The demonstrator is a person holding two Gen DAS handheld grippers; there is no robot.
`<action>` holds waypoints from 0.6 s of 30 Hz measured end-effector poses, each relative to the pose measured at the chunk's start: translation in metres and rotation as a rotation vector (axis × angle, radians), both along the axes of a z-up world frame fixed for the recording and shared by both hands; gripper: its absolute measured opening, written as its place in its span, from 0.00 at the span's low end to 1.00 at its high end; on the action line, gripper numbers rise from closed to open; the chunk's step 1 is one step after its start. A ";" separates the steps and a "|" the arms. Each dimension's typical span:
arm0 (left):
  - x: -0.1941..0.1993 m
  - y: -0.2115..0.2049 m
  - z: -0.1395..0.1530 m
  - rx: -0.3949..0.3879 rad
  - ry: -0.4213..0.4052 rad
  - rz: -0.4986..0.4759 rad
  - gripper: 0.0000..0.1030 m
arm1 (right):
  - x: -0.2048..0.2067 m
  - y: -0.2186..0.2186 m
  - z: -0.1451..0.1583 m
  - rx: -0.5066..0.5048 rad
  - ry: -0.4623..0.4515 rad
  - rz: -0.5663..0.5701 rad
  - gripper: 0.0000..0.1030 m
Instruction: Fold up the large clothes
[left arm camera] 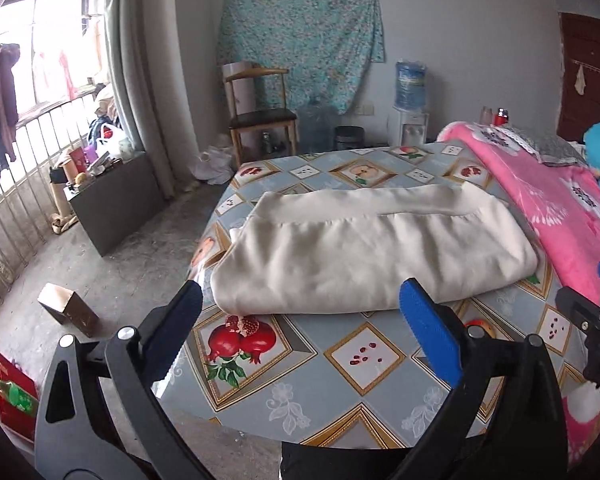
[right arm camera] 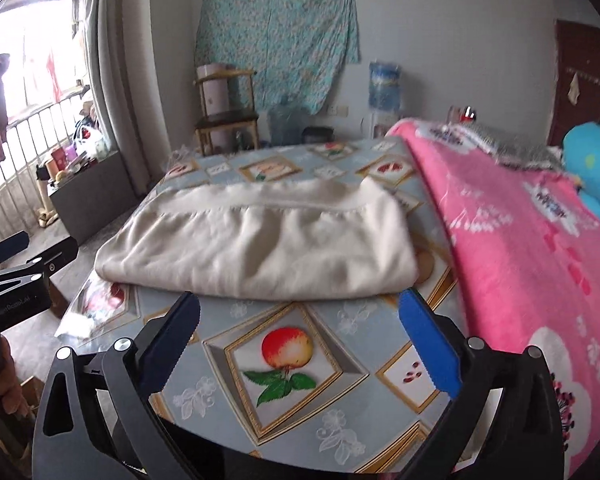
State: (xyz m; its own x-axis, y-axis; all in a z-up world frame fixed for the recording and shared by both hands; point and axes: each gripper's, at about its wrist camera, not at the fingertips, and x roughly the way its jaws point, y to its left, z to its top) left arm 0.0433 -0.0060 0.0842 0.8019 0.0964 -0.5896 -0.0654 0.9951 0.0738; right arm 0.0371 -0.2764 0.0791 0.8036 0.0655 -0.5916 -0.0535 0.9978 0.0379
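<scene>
A cream garment [left arm camera: 364,248] lies folded into a wide rectangle on the table [left arm camera: 340,400] with the fruit-patterned cloth; the right wrist view shows the same garment [right arm camera: 260,252]. My left gripper [left arm camera: 300,300] stands open just short of its near edge, with nothing between its blue fingers [left arm camera: 424,320]. My right gripper [right arm camera: 300,308] is also open, empty, and held back from the garment's near edge. The right gripper's tip [left arm camera: 588,308] shows at the right of the left wrist view, and the left gripper's body [right arm camera: 16,264] at the left of the right wrist view.
A pink flowered blanket [right arm camera: 520,248] covers the table's right side, with a blue cushion [right arm camera: 588,160] behind it. Beyond the table stand a wooden chair [left arm camera: 260,120], a water dispenser [left arm camera: 410,92] and a dark low cabinet [left arm camera: 116,204]. A cardboard box [left arm camera: 68,308] sits on the floor.
</scene>
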 end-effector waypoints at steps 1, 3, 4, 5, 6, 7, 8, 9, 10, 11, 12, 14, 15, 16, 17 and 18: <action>0.002 -0.001 0.001 0.008 0.017 0.003 0.93 | -0.001 0.001 0.001 -0.006 -0.014 -0.011 0.94; 0.009 -0.006 -0.001 0.020 0.058 -0.039 0.93 | -0.001 0.003 0.002 -0.019 -0.026 -0.032 0.94; 0.011 -0.011 -0.004 0.021 0.075 -0.063 0.93 | -0.001 0.004 0.002 -0.019 -0.026 -0.033 0.94; 0.015 -0.016 -0.008 0.033 0.094 -0.074 0.93 | -0.001 0.004 0.002 -0.018 -0.023 -0.033 0.94; 0.017 -0.022 -0.013 0.058 0.107 -0.065 0.93 | 0.001 0.005 0.000 -0.015 -0.014 -0.034 0.94; 0.019 -0.027 -0.017 0.080 0.122 -0.057 0.93 | 0.003 0.006 -0.001 -0.009 -0.002 -0.031 0.94; 0.022 -0.031 -0.022 0.088 0.140 -0.059 0.93 | 0.005 0.006 -0.004 0.001 0.014 -0.031 0.94; 0.024 -0.033 -0.026 0.081 0.158 -0.066 0.93 | 0.006 0.007 -0.005 0.009 0.026 -0.033 0.94; 0.027 -0.034 -0.031 0.068 0.181 -0.066 0.93 | 0.007 0.007 -0.007 0.019 0.040 -0.037 0.94; 0.029 -0.034 -0.034 0.060 0.197 -0.063 0.93 | 0.008 0.008 -0.009 0.026 0.050 -0.041 0.94; 0.032 -0.034 -0.039 0.050 0.223 -0.056 0.93 | 0.011 0.008 -0.012 0.033 0.066 -0.043 0.94; 0.036 -0.032 -0.048 0.028 0.265 -0.062 0.93 | 0.016 0.010 -0.019 0.046 0.106 -0.030 0.94; 0.038 -0.031 -0.052 0.022 0.281 -0.061 0.93 | 0.019 0.011 -0.022 0.052 0.124 -0.021 0.94; 0.040 -0.031 -0.055 0.021 0.293 -0.059 0.93 | 0.021 0.012 -0.025 0.059 0.140 -0.017 0.94; 0.041 -0.029 -0.058 0.017 0.304 -0.059 0.93 | 0.024 0.013 -0.028 0.064 0.156 -0.016 0.94; 0.042 -0.028 -0.059 0.008 0.313 -0.060 0.93 | 0.026 0.015 -0.031 0.063 0.165 -0.016 0.94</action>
State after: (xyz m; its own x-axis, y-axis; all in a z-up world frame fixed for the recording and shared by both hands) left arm 0.0857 -0.0339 0.0250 0.5858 0.0603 -0.8082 0.0207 0.9958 0.0893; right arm 0.0632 -0.2612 0.0483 0.6974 0.0947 -0.7104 -0.0257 0.9939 0.1074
